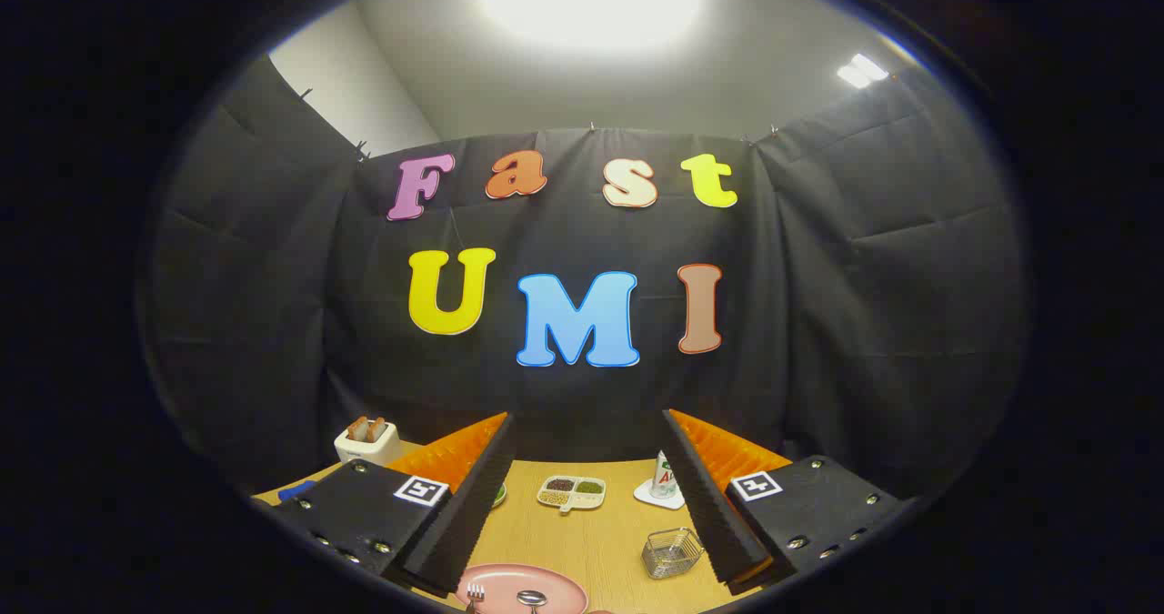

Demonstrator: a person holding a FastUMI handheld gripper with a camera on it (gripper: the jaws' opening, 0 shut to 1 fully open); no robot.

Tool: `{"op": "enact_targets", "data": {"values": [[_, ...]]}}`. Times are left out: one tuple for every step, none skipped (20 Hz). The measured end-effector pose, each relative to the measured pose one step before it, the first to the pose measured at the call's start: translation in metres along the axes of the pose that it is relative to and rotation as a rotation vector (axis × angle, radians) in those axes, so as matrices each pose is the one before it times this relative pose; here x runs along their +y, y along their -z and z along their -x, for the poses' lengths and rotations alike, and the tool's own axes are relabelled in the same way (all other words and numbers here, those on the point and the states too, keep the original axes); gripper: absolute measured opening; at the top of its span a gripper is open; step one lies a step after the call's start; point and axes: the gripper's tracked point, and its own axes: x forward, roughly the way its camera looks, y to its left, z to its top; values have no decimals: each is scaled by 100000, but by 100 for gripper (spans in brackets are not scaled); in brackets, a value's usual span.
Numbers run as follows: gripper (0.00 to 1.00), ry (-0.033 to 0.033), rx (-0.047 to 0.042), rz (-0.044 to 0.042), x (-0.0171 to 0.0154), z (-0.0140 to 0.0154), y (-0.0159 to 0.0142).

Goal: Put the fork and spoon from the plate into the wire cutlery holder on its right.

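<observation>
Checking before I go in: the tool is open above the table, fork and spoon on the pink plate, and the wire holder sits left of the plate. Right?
Not quite: the gripper view shows the wire holder right of the pink plate. The rest stands: tool open, fork and spoon on the plate.

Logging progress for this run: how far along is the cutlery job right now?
Nothing looks done yet. The silver metal fork and silver metal spoon lie on the round pink plate; the small wire cutlery holder to its right looks empty. The tool is open above the wooden table, holding nothing. Both pieces remain to be moved.
</observation>
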Motion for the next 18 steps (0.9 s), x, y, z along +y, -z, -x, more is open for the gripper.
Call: {"op": "enact_targets", "data": {"values": [[97, 74, 118, -1, -16, -39, -15], [97, -49, 215, -6, -1, 18, 107], [97, -7, -26, -41, -2, 18, -94], [97, 190, -66, 45, -38, 7, -9], [97, 124, -238, 95, -8, -12, -84], [97, 208, -222, 38, -31, -16, 16], [97, 191, -150, 23, -3, -29, -13], [97, 160, 10, -78, -8, 15, 79], [97, 133, 94, -129, 0, 8, -34], [97, 162, 163, -93, -21, 2, 72], [97, 112, 90, -3, 1, -10, -43], [97, 169, 32, 28, -23, -9, 47], [97, 96, 190, 69, 4, -10, 5], [97, -23, 257, 40, -1, 4, 69], [97, 49, 201, -6, -4, 42, -2], [97, 75, 126, 8, -16, -17, 53], [97, 179, 269, 158, -16, -16, 0], [97, 273, 471, 326, -39, -21, 172]]}}
